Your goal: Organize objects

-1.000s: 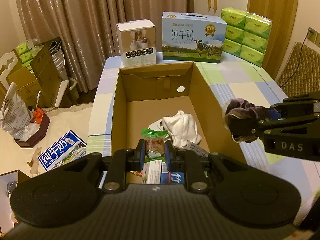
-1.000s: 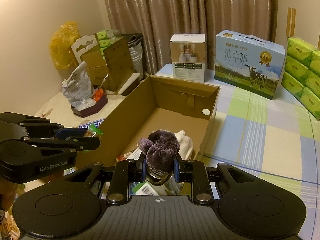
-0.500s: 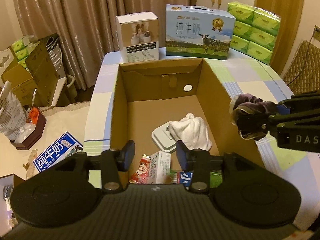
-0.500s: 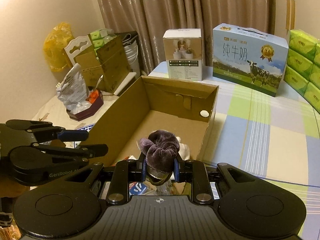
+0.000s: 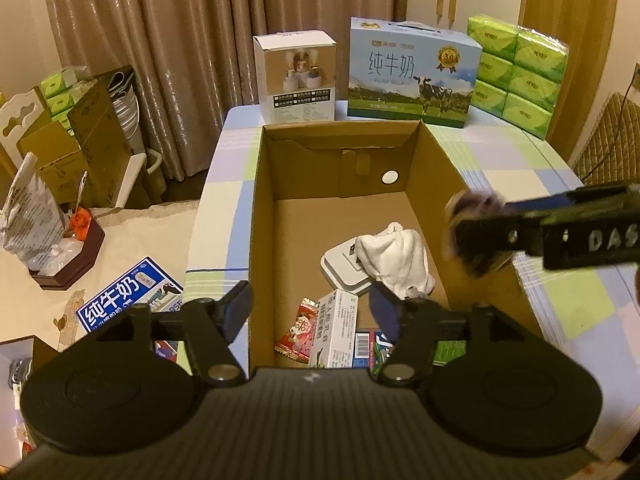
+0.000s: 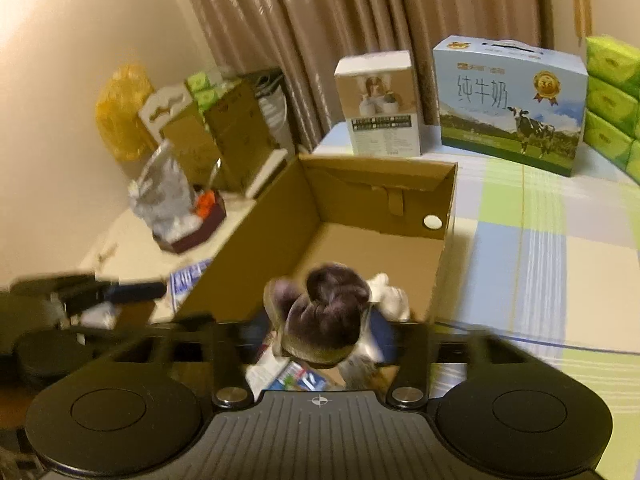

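The right tool had just been opening its jaws, the dark scrunchie loose between them above the cardboard box, whose floor lay directly beneath. The left tool had likewise been opening and stood empty, the snack packet lying below it.

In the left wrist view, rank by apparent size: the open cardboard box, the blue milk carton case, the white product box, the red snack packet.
1. cardboard box
2. milk carton case
3. white product box
4. red snack packet

The packet lies nearer the camera yet looks smallest.
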`<action>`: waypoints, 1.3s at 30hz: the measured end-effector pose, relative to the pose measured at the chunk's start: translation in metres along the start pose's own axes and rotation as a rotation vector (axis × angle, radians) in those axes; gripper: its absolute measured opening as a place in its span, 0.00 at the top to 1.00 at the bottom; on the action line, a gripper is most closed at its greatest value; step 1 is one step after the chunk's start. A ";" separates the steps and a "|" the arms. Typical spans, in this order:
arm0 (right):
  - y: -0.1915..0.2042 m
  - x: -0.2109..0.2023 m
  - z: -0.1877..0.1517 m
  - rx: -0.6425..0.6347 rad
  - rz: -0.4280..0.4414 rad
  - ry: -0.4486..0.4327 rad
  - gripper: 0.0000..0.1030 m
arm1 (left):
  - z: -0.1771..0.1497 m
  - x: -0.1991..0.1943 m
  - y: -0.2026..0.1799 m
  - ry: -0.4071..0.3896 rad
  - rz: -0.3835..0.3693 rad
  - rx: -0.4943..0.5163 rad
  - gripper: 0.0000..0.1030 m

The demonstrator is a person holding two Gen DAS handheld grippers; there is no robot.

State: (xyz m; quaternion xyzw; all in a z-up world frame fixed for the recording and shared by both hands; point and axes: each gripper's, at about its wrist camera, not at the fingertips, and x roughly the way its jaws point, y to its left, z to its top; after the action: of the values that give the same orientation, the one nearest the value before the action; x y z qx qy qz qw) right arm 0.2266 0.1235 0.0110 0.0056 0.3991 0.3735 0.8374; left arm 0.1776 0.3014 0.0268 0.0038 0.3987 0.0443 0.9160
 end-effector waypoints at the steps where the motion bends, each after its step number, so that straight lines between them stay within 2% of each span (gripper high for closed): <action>1: 0.000 -0.001 0.001 0.003 0.004 -0.003 0.35 | -0.001 -0.002 0.001 -0.003 0.003 -0.001 0.35; 7: -0.003 -0.015 -0.001 0.002 -0.033 -0.006 0.34 | -0.013 -0.017 0.003 -0.029 0.019 -0.016 0.17; 10: -0.003 -0.027 -0.007 0.003 -0.047 -0.010 0.29 | -0.021 -0.027 0.002 -0.039 0.019 -0.031 0.07; 14: 0.002 -0.049 -0.019 -0.006 -0.071 -0.017 0.18 | -0.033 -0.042 -0.001 -0.046 0.016 -0.045 0.01; 18: 0.008 -0.071 -0.036 -0.005 -0.086 -0.015 0.08 | -0.045 -0.061 -0.008 -0.058 0.029 -0.043 0.01; 24: 0.019 -0.100 -0.067 0.003 -0.120 -0.004 0.02 | -0.065 -0.089 -0.022 -0.054 0.046 -0.015 0.01; 30: 0.027 -0.120 -0.093 -0.002 -0.170 0.019 0.02 | -0.081 -0.111 -0.031 -0.022 0.038 -0.062 0.01; 39: 0.036 -0.141 -0.122 0.015 -0.186 0.042 0.02 | -0.097 -0.138 -0.047 -0.039 0.060 -0.084 0.01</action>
State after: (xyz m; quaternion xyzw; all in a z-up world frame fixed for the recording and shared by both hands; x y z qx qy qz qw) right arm 0.0657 0.0255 0.0323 -0.0330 0.4183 0.2913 0.8597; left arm 0.0170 0.2402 0.0597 -0.0216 0.3782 0.0884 0.9212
